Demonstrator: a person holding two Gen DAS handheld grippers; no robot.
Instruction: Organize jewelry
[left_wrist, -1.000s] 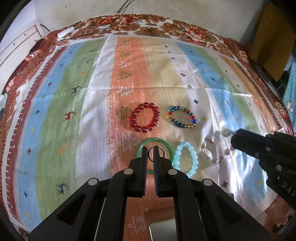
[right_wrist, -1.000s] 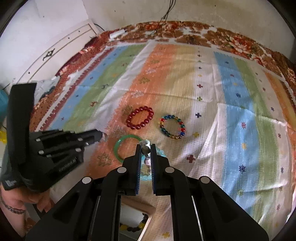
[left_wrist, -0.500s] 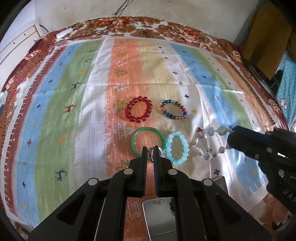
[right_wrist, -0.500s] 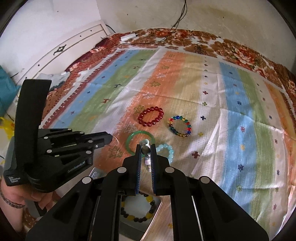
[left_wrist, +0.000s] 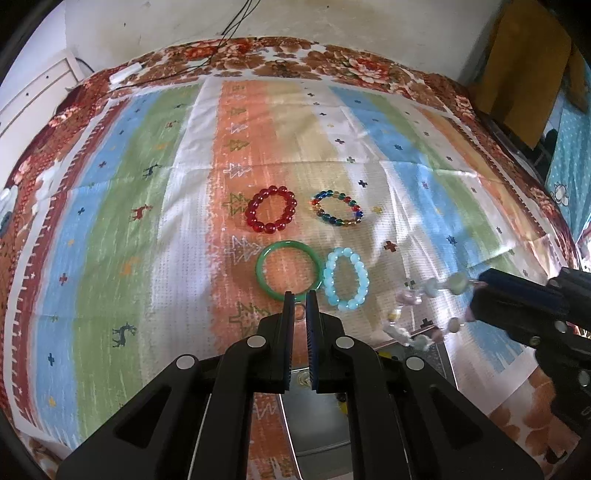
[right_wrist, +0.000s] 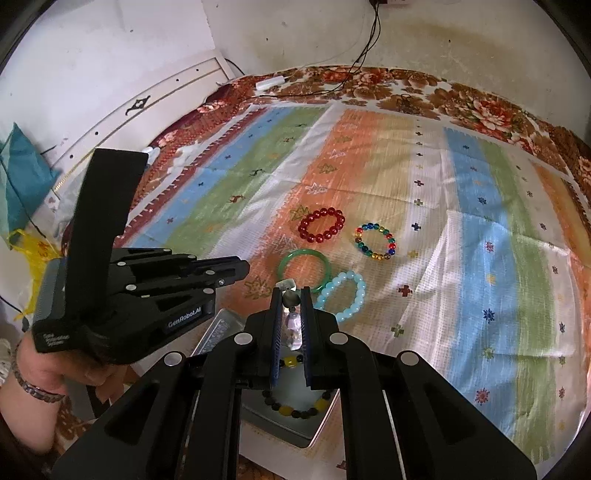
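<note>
Gripping a pale bead bracelet (right_wrist: 291, 325) over the tin (right_wrist: 321, 417), the right gripper (right_wrist: 290, 295) is adding to one boxed bracelet, four lying ahead, while the left gripper (left_wrist: 300, 299) is hovering nearly closed, apparently empty.

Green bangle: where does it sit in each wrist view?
Left wrist: green bangle lies center, just beyond the left tongs.
Right wrist: green bangle lies center, just beyond the right tongs.
Shared landmark: light blue bead bracelet, at its right side.
</note>
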